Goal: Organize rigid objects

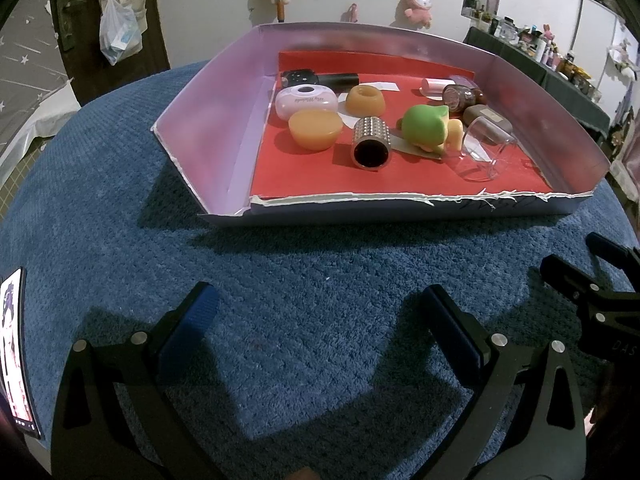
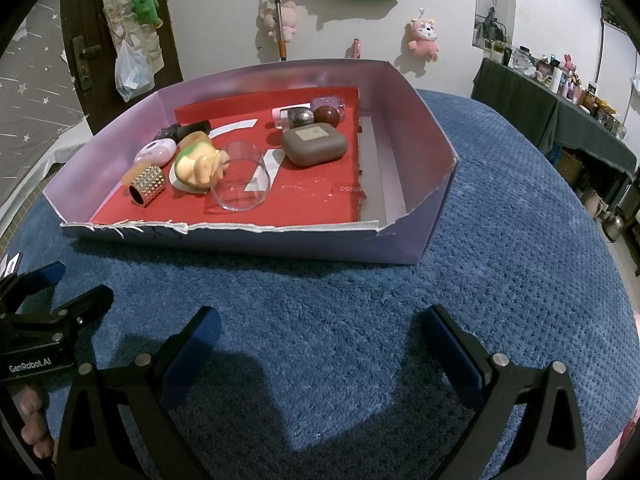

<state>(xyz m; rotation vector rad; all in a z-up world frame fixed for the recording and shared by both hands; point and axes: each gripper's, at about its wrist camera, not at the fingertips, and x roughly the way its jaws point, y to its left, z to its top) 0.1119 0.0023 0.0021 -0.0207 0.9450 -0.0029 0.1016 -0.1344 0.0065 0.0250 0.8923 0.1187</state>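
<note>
A shallow lilac cardboard box (image 1: 208, 120) with a red liner lies on the blue cloth; it also shows in the right wrist view (image 2: 420, 128). Inside lie a studded metal cylinder (image 1: 370, 142), a green-capped toy figure (image 1: 426, 126), a clear glass (image 2: 240, 176) on its side, two amber pucks (image 1: 314, 128), a lilac case (image 1: 306, 100), a brown case (image 2: 314, 144) and small bottles (image 1: 460, 94). My left gripper (image 1: 320, 308) is open and empty above the cloth, in front of the box. My right gripper (image 2: 320, 332) is open and empty, beside the left one.
A phone (image 1: 12, 348) lies at the cloth's left edge. A dark door with a hanging plastic bag (image 2: 132, 68) stands behind on the left. A cluttered dark table (image 2: 560, 92) stands at the right. Plush toys hang on the white wall.
</note>
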